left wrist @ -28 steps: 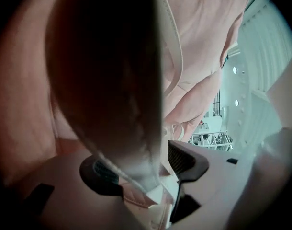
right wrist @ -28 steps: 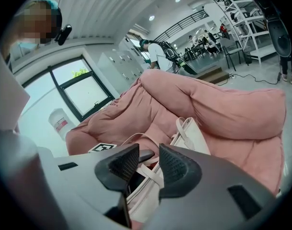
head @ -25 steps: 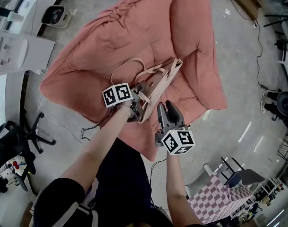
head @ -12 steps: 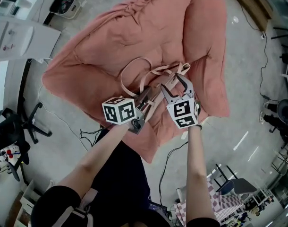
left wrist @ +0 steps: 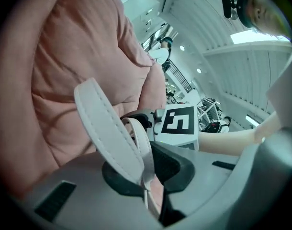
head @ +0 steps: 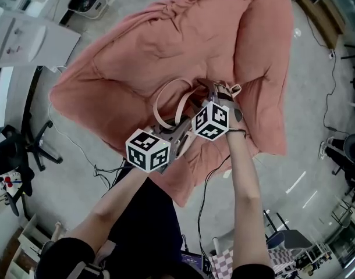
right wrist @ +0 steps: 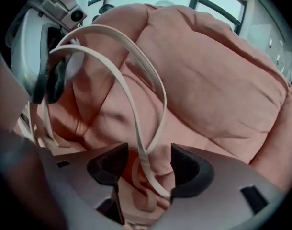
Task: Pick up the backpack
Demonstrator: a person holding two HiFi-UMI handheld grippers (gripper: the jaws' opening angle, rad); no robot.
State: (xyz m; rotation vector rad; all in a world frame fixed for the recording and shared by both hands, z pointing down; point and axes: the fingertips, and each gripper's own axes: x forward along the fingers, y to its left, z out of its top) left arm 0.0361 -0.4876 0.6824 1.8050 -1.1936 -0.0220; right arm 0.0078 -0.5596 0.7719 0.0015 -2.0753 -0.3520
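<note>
The backpack's pale pink straps (head: 164,96) lie looped on a big salmon cushion (head: 137,57); its body is hidden under the grippers. My left gripper (head: 180,133) is shut on one strap (left wrist: 107,133), which is pinched between its jaws (left wrist: 146,176) and rises up and to the left. My right gripper (head: 222,93) reaches down onto the cushion just right of it. In the right gripper view its jaws (right wrist: 145,164) stand open, and a thin strap loop (right wrist: 136,99) runs through the gap without being pressed. The left gripper (right wrist: 45,66) shows there at upper left, holding the loop's other end.
The cushion sits on a grey floor. White cabinets (head: 26,39) and a small round device (head: 87,2) stand at upper left. A chair base (head: 32,150) is at left, cables (head: 334,97) run at right, and a checkered cloth (head: 224,260) lies near the bottom.
My right gripper has swung up from the cushion's near edge onto the straps, rolling over, and its jaws have opened. My left gripper has closed on a strap and lifted it.
</note>
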